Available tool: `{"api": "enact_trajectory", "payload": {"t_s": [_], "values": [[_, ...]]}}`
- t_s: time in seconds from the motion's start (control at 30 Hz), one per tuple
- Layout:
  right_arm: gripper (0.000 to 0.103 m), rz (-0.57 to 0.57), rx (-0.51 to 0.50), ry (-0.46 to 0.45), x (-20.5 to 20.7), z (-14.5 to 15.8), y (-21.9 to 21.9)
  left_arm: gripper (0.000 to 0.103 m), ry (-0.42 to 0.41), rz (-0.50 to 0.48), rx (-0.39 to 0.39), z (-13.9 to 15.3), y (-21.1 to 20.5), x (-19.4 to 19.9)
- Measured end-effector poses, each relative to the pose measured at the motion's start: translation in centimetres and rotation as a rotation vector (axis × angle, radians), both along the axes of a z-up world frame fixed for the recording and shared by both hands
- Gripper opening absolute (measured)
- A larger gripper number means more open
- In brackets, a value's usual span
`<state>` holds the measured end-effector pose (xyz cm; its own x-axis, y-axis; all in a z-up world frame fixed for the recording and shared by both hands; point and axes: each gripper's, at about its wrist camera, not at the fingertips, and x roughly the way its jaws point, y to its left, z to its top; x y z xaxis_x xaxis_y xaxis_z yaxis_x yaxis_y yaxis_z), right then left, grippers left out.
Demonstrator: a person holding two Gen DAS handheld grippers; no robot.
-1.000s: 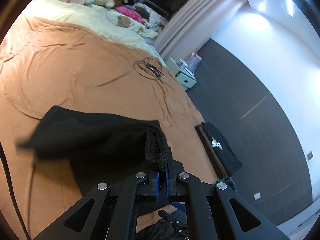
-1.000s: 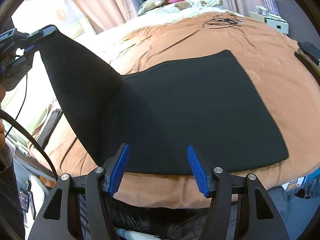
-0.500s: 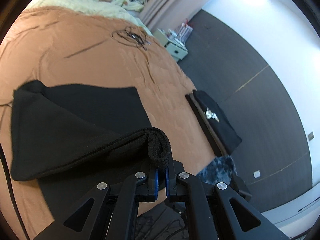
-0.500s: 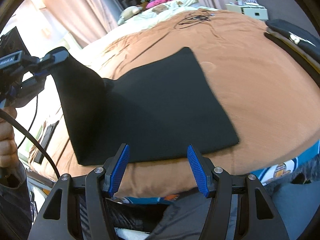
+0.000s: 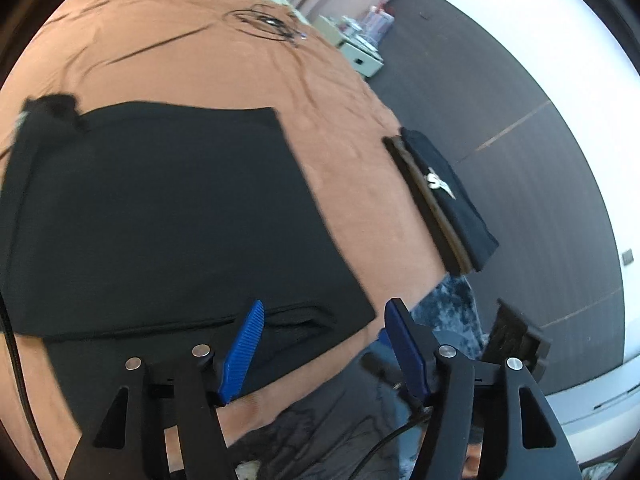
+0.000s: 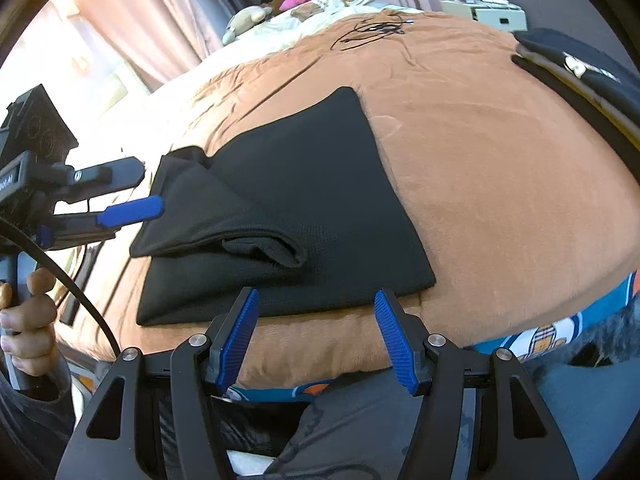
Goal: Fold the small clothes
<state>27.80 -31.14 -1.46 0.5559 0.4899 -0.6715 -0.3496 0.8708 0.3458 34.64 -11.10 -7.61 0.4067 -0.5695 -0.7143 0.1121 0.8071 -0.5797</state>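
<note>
A: Moved? Left claw [image 5: 322, 346] has let go of the black garment [image 6: 304, 200]; jaws now spread.
B: Garment location?
A: Center frame, on the brown bed [image 6: 500, 184], one flap folded over.
B: Right claw [image 6: 316, 336]?
A: Released, holding nothing.

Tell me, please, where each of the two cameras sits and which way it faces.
Left wrist: on the left gripper, jaws open, looking across the black garment on the brown bedspread; no hand shows.
Right wrist: on the right gripper, jaws open, at the bed's near edge looking toward the pillows; the person's left hand shows.
Both share the garment, the bedspread, the stacked dark clothes and the cable tangle.
</note>
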Motion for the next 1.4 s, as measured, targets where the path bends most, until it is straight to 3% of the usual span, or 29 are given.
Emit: {"api": "enact_trajectory", "payload": {"t_s": [0.43, 0.8, 0.87, 0.97, 1.1, 1.4], "values": [[0.058, 0.137, -0.329, -0.081, 3.0, 1.3, 8.4, 0.065, 0.073, 0.199, 0.05, -3.4, 10.5, -4.7], [0.058, 0.235, -0.496, -0.106, 5.6, 0.7, 13.5, 0.065, 0.188, 0.227, 0.071, -7.7, 12.7, -6.4], [0.054, 0.241, -0.465, -0.092, 6.3, 1.1, 13.3, 0.065, 0.206, 0.212, 0.086, -8.4, 12.1, -6.2], [0.038, 0.257, -0.401, -0.041, 7.5, 1.2, 12.4, 0.065, 0.215, 0.194, 0.119, -9.0, 11.1, -5.6], [0.008, 0.212, -0.344, 0.011, 8.7, 0.6, 10.7, 0.065, 0.213, 0.198, 0.129, -9.0, 10.7, -5.0], [0.004, 0.158, -0.096, 0.075, 8.5, 1.9, 5.1, 0.065, 0.203, 0.186, 0.163, -8.6, 9.7, -3.5]]}}
